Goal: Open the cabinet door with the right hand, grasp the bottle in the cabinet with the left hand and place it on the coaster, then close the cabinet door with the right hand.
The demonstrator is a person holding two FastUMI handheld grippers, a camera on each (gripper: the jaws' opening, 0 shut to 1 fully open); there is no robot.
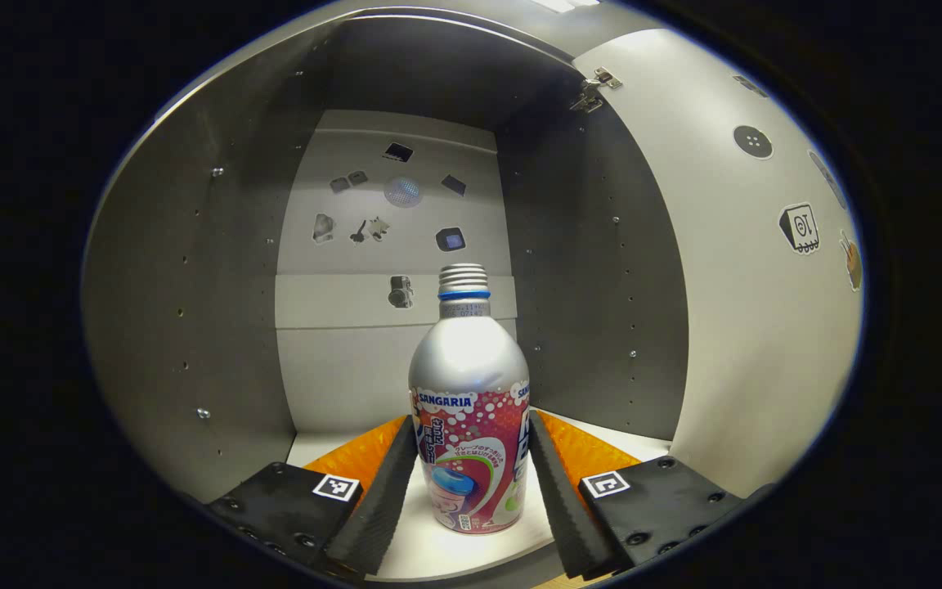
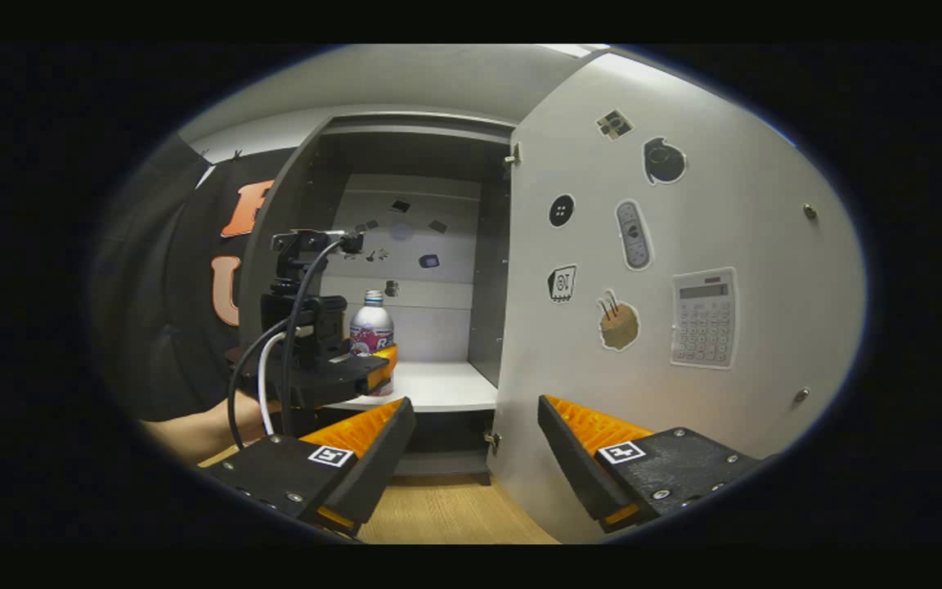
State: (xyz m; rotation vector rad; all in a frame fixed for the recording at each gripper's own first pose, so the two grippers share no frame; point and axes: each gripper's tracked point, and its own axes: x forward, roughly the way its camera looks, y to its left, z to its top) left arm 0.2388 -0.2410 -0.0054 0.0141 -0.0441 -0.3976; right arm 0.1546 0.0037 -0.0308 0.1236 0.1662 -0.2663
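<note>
left gripper (image 2: 373, 368): black body, screws, square marker tags, cables.

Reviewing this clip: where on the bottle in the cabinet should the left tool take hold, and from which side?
Grip the bottle on its straight labelled body, below the tapering shoulder, coming in level from the open front. It stands upright on the shelf, and the left tool already straddles it, open, fingers either side.

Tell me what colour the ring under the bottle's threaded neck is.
Blue ring, clearest in the left gripper view.

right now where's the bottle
The bottle stands upright on the cabinet shelf, between the left claw's open fingers in the left gripper view; the open door hangs to its right.
</note>
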